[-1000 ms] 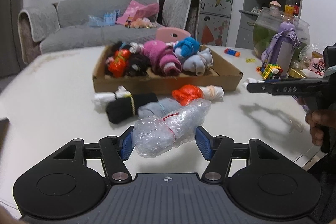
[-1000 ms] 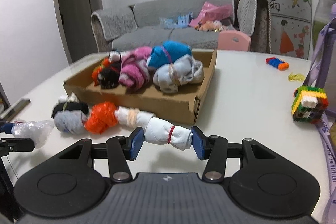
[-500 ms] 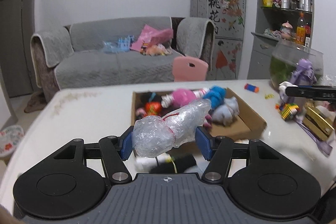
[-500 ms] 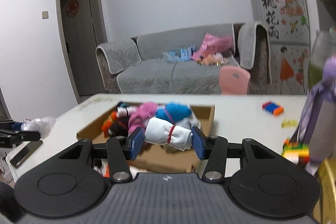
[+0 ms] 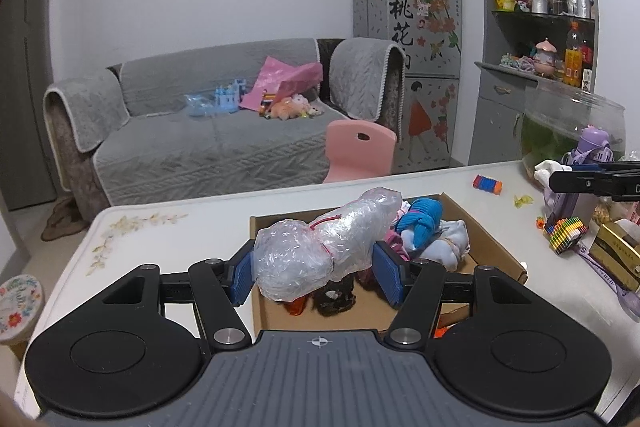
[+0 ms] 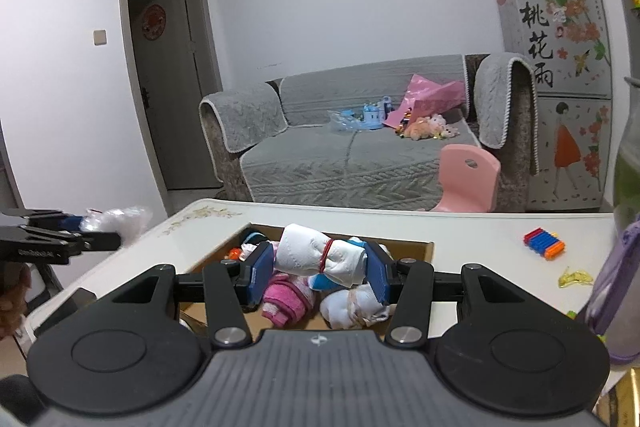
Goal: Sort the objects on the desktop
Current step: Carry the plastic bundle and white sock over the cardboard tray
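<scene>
My left gripper (image 5: 316, 273) is shut on a clear plastic-wrapped bundle (image 5: 324, 245) tied with a red band, held above the near part of the cardboard box (image 5: 496, 247). My right gripper (image 6: 318, 273) is shut on a white cloth roll (image 6: 320, 259) with a red band, held above the same box (image 6: 424, 247). The box holds several rolled cloths: blue (image 5: 420, 227), pale grey (image 5: 448, 241), pink (image 6: 286, 297), black (image 5: 334, 297). The left gripper also shows at the left edge of the right wrist view (image 6: 60, 239), the right gripper at the right of the left wrist view (image 5: 592, 181).
On the white table (image 5: 168, 239) lie a red-blue block toy (image 5: 487, 184), a yellow scrap (image 5: 523, 201), a multicoloured block cube (image 5: 564, 229), a purple bottle (image 5: 576, 183) and a glass bowl (image 5: 572, 123). A pink chair (image 5: 360, 151) and grey sofa (image 5: 208, 143) stand behind.
Both grippers rose from the table with their bundles and moved over the box. The views now look down into it from higher up.
</scene>
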Demonstrator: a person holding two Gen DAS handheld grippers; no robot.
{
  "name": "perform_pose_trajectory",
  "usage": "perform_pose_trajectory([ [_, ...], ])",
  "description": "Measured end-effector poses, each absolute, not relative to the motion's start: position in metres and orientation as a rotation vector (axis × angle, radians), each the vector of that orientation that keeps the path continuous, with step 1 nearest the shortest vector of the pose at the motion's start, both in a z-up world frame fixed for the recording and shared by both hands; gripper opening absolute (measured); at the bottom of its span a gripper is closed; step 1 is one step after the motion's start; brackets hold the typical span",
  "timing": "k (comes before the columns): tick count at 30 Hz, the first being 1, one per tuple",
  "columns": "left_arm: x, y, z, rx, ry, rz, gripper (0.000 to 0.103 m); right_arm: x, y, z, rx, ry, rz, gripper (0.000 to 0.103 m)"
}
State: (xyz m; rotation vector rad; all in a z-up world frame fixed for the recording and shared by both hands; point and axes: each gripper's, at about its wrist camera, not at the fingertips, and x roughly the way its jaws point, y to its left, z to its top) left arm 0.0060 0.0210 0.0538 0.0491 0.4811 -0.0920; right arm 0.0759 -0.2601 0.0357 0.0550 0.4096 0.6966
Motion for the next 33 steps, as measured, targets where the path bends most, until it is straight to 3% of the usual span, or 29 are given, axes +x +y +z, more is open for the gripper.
perform_pose_trajectory([
  [21, 0.059, 0.042, 0.009, 0.0, 0.615, -0.072, 0.067, 0.088, -0.195, 0.026, -0.025, 0.484, 0.814, 0.046],
  [33, 0.091, 0.051, -0.03, -0.047, 0.703, -0.067, 0.067, 0.093, -0.119, -0.011, -0.259, 0.552, 0.886, 0.046],
])
